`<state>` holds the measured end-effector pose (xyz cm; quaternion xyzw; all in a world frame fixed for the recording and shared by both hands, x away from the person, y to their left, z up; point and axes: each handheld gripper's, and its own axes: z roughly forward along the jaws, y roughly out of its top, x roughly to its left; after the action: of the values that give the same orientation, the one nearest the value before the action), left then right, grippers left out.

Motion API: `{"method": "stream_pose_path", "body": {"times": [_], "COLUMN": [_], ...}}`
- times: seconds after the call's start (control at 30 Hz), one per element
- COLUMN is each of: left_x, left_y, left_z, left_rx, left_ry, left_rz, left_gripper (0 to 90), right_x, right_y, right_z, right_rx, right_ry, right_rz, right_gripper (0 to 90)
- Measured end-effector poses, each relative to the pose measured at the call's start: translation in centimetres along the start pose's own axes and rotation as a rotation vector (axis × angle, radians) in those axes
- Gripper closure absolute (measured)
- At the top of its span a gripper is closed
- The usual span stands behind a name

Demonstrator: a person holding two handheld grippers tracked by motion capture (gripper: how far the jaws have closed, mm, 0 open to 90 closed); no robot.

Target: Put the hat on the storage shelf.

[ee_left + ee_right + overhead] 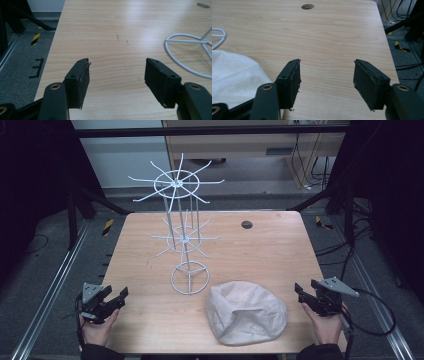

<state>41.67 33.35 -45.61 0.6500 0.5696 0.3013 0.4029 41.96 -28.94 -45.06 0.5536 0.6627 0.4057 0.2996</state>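
- My left gripper (116, 298) hovers at the surface's (260, 250) near left corner, jaws wide apart, holding nothing.
- My right gripper (306, 292) hovers at the near right corner, equally wide and empty.
- A crumpled beige cloth (246, 313) lies by the near edge.
- Just beyond it stands a white wire rack (182, 237).

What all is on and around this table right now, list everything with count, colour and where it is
Tiered wire rack stand: one, white, left of table centre, ring base on the wood.
Crumpled cloth hat: one, beige, near edge, right of the stand's base.
Round cable port: one, dark, far side of table.
Wooden table: one, light brown.
Left tool: one, black, open, near left corner.
Right tool: one, black, open, near right corner.
Hands: two, holding the tools.
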Motion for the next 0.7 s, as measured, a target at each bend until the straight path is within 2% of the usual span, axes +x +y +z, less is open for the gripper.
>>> {"method": "stream_pose_path", "body": {"times": [0.33,0.53,0.57,0.63,0.67,0.7], "left_x": [-0.2,-0.4,-0.4,-0.4,-0.5,-0.5], "left_y": [0.0,0.0,0.0,0.0,0.0,0.0], "left_z": [-0.3,-0.3,-0.3,-0.3,-0.3,-0.3], "left_rx": [0.019,0.038,0.038,0.042,0.045,0.045], "left_ry": [-0.006,-0.009,-0.009,-0.008,-0.01,-0.01], "left_rz": [0.017,0.027,0.027,0.03,0.032,0.032], "left_gripper": [43.0,45.4,45.7,46.0,46.5,46.8], "right_x": [1.2,3.0,3.2,3.5,4.1,4.1], "right_y": [1.0,2.1,2.2,2.3,2.5,2.5], "right_z": [-0.8,-1.7,-1.8,-2.0,-2.3,-2.3], "right_rx": [0.033,0.044,0.048,0.053,0.056,0.056], "right_ry": [0.084,0.173,0.185,0.198,0.224,0.224], "right_rz": [-0.013,-0.068,-0.088,-0.096,-0.116,-0.116], "right_gripper": [51.9,68.0,70.6,73.2,78.4,78.4]}}
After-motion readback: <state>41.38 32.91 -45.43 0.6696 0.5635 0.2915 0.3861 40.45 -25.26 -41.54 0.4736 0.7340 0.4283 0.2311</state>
